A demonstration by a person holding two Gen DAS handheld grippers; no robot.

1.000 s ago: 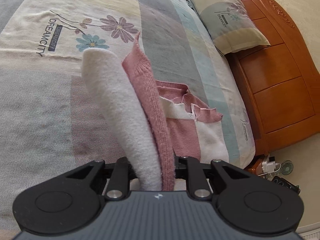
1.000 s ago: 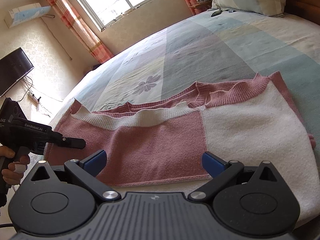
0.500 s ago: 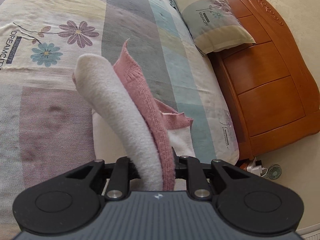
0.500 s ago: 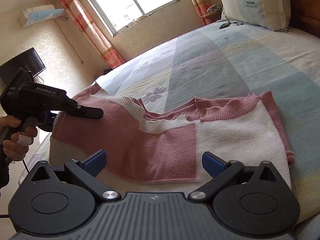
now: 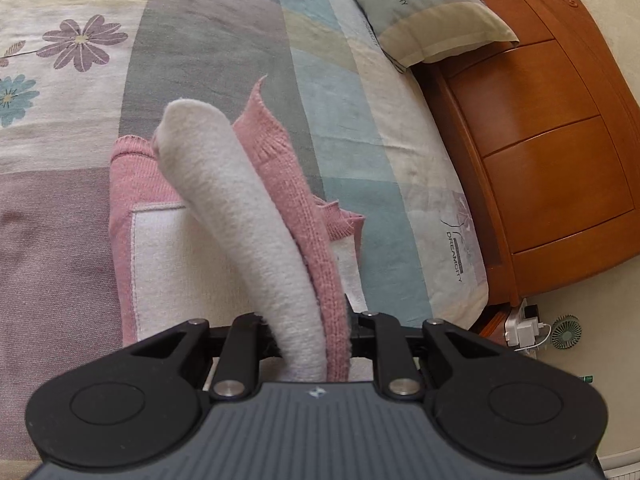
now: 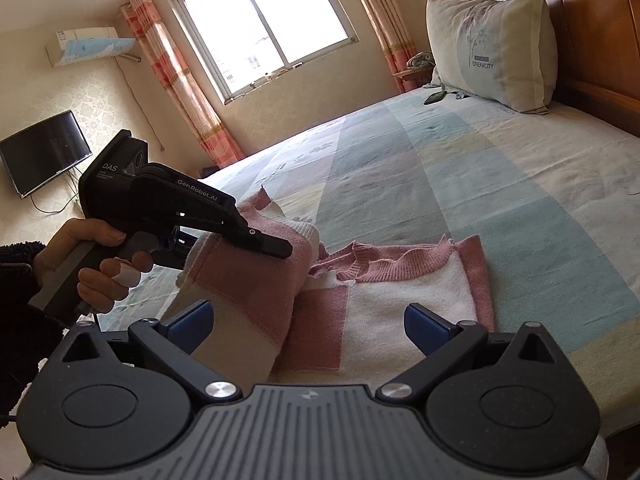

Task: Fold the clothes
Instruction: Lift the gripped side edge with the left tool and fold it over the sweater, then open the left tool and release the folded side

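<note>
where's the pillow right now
The pillow stands at the upper right of the right wrist view, propped against the wooden headboard, well beyond the sweater.

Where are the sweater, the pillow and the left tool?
sweater (image 6: 404,312), right wrist view, white panel lying flat on the bed
pillow (image 6: 492,48), right wrist view, printed front face
left tool (image 6: 280,249), right wrist view, black tip clamped on the lifted fabric

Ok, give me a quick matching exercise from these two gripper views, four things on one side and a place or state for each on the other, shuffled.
Things:
1. left gripper
2. right gripper
3. pillow
4. television

Place or state:
A. leaning on the headboard
B. mounted on the wall
C. jaws open, holding nothing
D. clamped on the sweater

Pairs: 1-D, 2-C, 3-A, 4-B
</note>
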